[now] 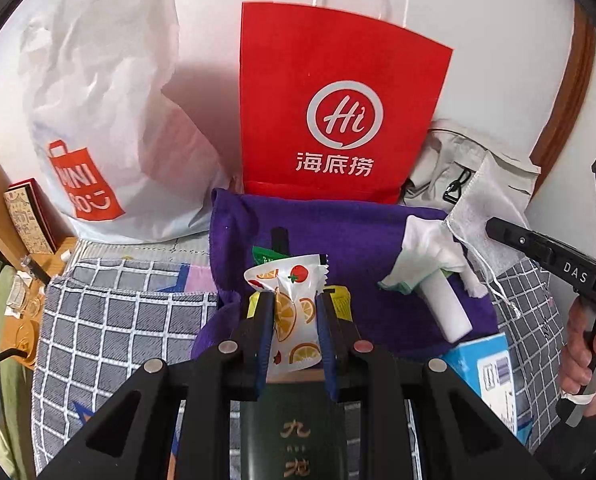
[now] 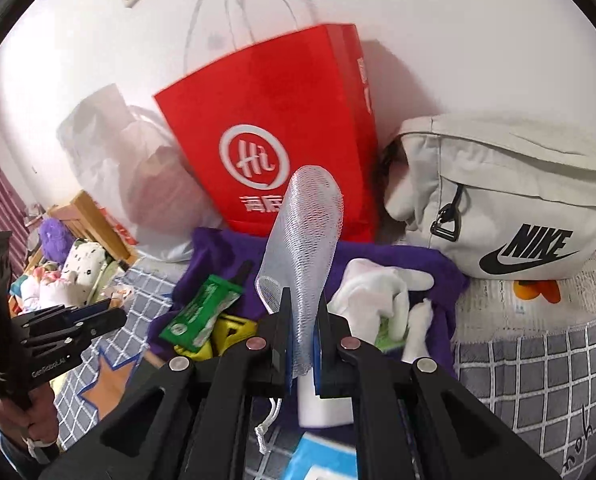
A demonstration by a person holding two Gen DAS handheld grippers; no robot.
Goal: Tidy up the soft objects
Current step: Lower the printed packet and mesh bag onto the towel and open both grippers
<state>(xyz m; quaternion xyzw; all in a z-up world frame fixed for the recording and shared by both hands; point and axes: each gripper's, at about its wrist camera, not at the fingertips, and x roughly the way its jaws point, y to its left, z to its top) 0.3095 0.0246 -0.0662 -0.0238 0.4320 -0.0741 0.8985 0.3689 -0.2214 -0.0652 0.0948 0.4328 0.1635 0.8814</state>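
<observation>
Between left gripper [image 1: 293,312] fingers — crinkly white fruit-print snack packet [image 1: 293,312], pinched, lifted over purple towel [image 1: 338,220]. Right gripper [image 2: 302,332] clamps white mesh drawstring pouch [image 2: 304,240]. Keep squeeze light — film likely slips; red paper bag [image 1: 338,80] ahead.

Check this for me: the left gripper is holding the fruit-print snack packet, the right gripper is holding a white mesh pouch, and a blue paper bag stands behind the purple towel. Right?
Not quite. The paper bag behind the purple towel is red, not blue, as the left wrist view shows. The rest holds: the left gripper holds the fruit-print snack packet, and the right gripper holds the white mesh pouch.
</observation>
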